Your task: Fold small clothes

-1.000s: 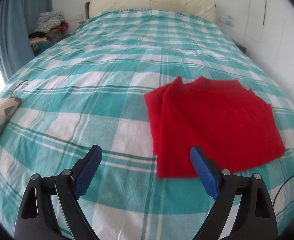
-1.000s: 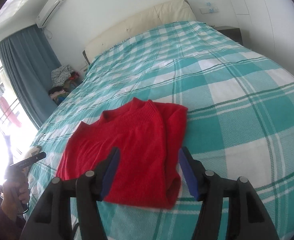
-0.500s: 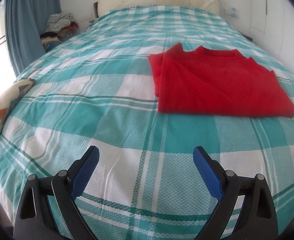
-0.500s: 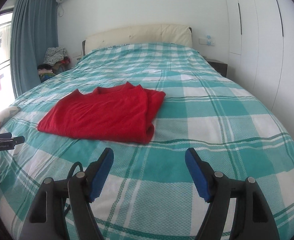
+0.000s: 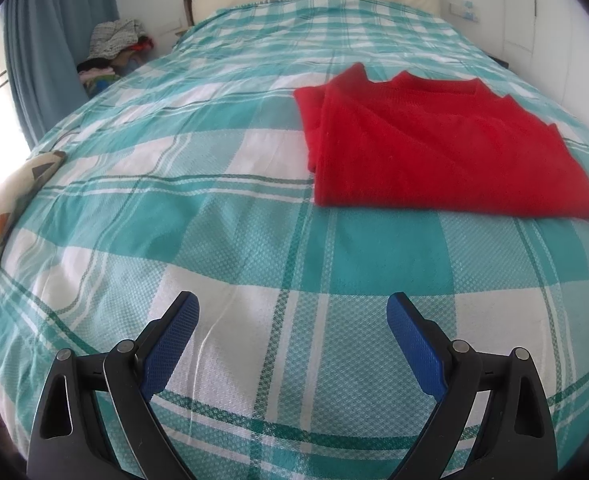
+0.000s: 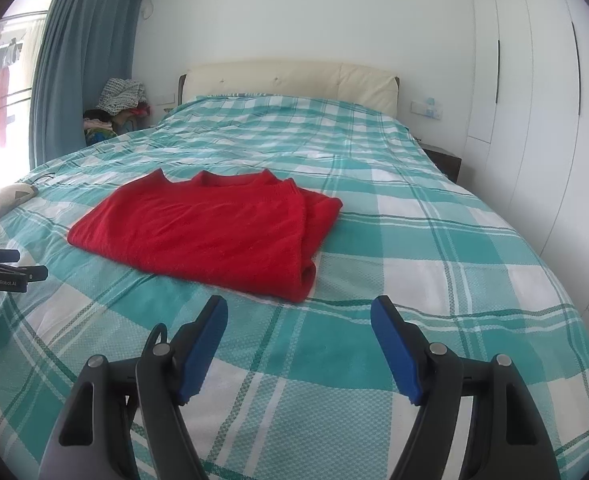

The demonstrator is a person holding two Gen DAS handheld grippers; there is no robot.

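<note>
A red knit sweater lies folded flat on the green-and-white checked bed cover; it also shows in the right wrist view. My left gripper is open and empty, well short of the sweater and to its left. My right gripper is open and empty, just in front of the sweater's near right corner. The left gripper's tip shows at the left edge of the right wrist view.
A patterned pillow lies at the bed's left edge. A pile of clothes sits beside the cream headboard by the blue curtain. White wardrobe doors line the right side.
Both grippers have drawn back from the sweater toward the foot of the bed and lifted, staying open. The sweater lies still.
</note>
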